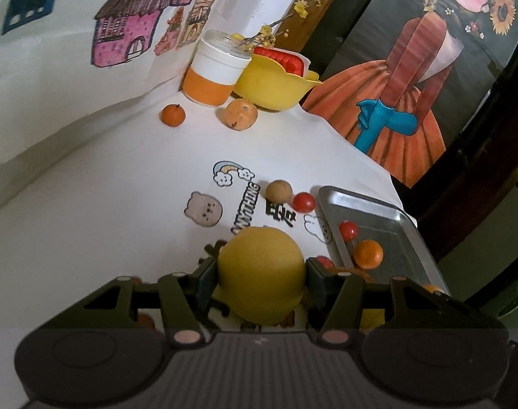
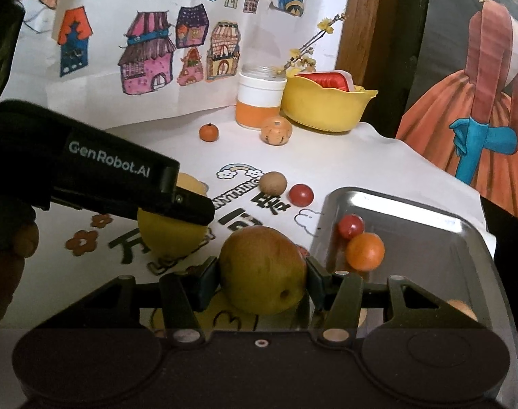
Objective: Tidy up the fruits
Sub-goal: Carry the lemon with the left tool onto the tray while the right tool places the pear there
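Desk (image 1: 88, 238) covered in white cloth printed with cartoon stickers and lettering; wall behind carries painted house drawings. At the far edge stand an orange-and-white lidded jar (image 1: 215, 68) and a yellow plastic bowl (image 1: 276, 85). A rectangular metal tray (image 2: 429, 238) at right holds a small orange fruit (image 2: 365, 251) and a red cherry tomato (image 2: 350, 226). Left gripper (image 1: 261, 272) is clamped around a round yellow lemon (image 1: 261, 269), above the cloth just left of the tray. Right gripper (image 2: 262, 277) is clenched on a green-red pear-like fruit (image 2: 262, 269) beside the tray's near corner.
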